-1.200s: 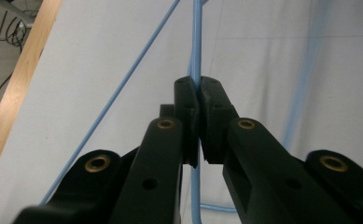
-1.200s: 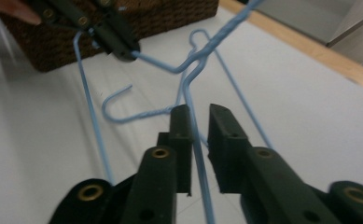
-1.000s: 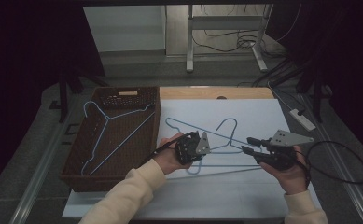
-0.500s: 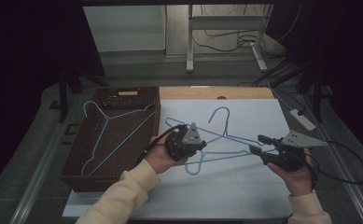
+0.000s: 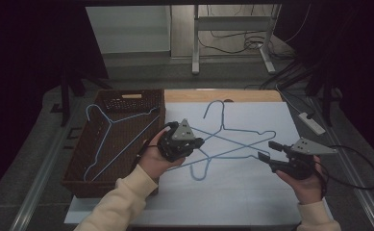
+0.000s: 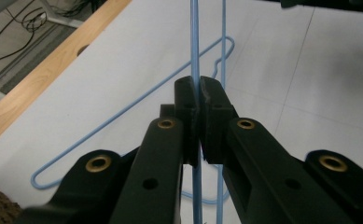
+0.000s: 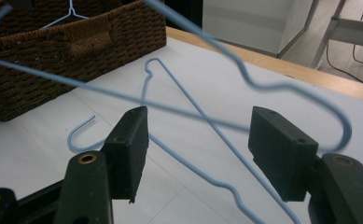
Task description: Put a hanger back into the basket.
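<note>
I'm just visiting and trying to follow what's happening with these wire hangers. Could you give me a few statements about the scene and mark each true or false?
1. The left gripper is clamped on a blue hanger. True.
2. The right gripper grips that hanger too. False: its jaws have just been opening and stand apart, with the wire running unpinched between them.
3. A hanger lies in the wicker basket. True.
4. The basket sits at the table's right side. False: it is at the left.
5. A second hanger lies flat on the white tabletop. True.
</note>
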